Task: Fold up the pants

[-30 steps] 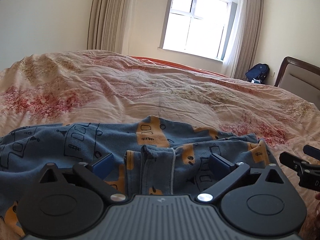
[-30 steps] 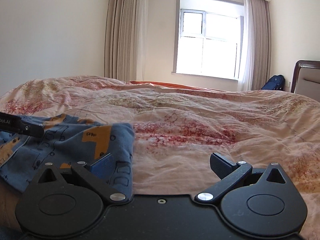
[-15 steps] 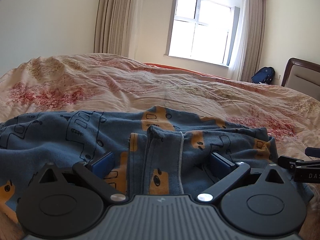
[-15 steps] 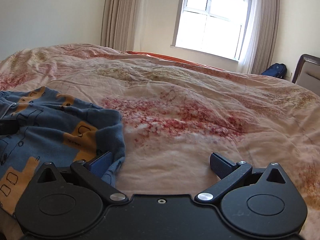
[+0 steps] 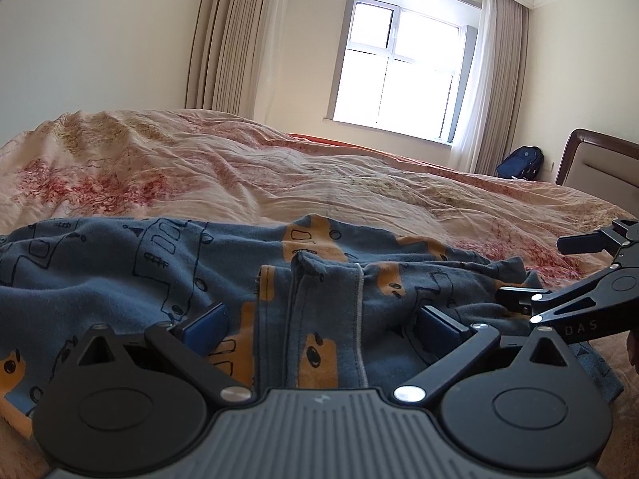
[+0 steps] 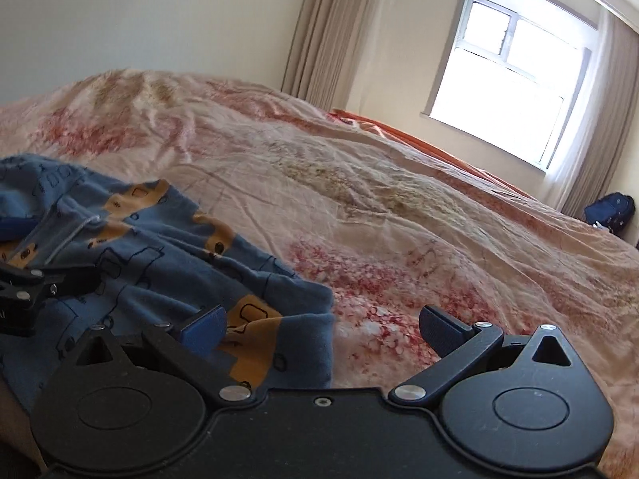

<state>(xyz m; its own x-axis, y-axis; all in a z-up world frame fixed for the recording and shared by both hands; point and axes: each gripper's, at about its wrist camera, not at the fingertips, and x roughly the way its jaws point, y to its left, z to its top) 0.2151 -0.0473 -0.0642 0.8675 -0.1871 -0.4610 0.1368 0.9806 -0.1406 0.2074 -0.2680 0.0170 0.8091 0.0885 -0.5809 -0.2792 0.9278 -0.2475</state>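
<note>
Pants [image 5: 167, 275] are lying bunched on the near edge of the quilt [image 5: 279, 175], blue with orange print, directly ahead of both tools. I am holding the left gripper [image 5: 319, 319] low over the middle of the garment, fingers spread wide, with a raised fold of cloth [image 5: 327, 299] standing between them. Nothing is being pinched; the fold is sitting in the gap, which I judge is the reason for this placement: it is lined up for a grasp. I am holding the right gripper [image 6: 319, 327] at the right-hand end of the pants, fingers equally wide apart. Its left fingertip [image 6: 203, 325] is resting over the cloth edge, while the right fingertip [image 6: 439, 329] is over bare quilt, so the garment's corner [image 6: 303, 319] is falling inside the opening. In the left view, this tool is showing at the right margin, tilted, just beside the cloth. I judge the step in hand to be taking hold at two places before lifting and laying the pants out flat, since they are crumpled now. Beyond, the quilt is running wrinkled and unoccupied toward the window [image 5: 399, 68], giving room to spread the garment. A dark bag [image 5: 519, 161] is sitting on the floor beneath the curtain.
</note>
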